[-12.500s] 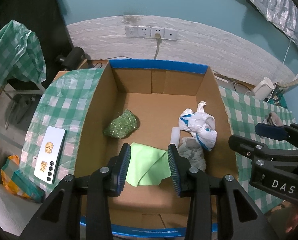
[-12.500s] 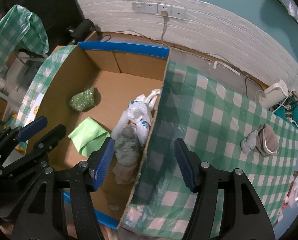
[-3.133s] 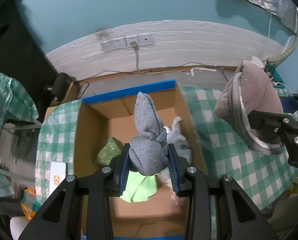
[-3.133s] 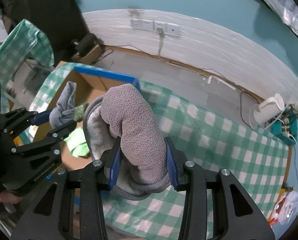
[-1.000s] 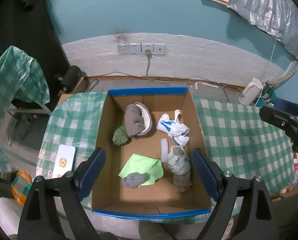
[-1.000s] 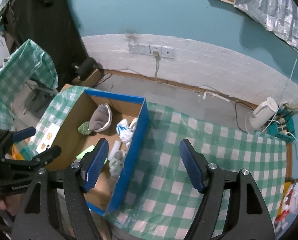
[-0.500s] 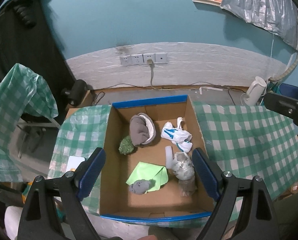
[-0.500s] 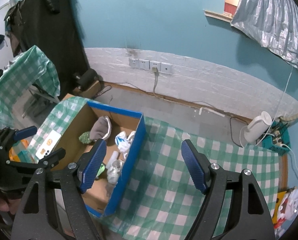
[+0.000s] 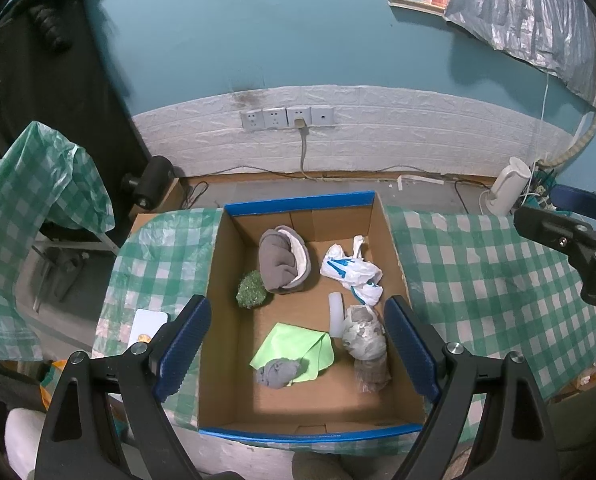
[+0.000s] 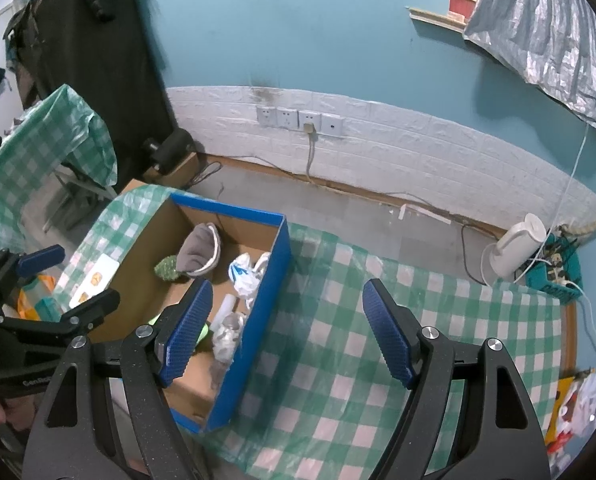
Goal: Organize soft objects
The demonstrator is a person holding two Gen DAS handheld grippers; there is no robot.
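Hovering high and tilted down, the left gripper (image 9: 296,346) and right gripper (image 10: 286,330) are gaping empty over the box (image 9: 218,280). Since three seconds ago, sock (image 9: 278,372) and slipper (image 9: 284,260) are lying inside, both released.

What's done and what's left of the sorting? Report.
Done: the grey slipper, knotted grey sock, green cloth and white bag lie in the cardboard box. In hand: nothing; left gripper and right gripper jaws stand open. Left: no soft item shows on the checked tablecloth.
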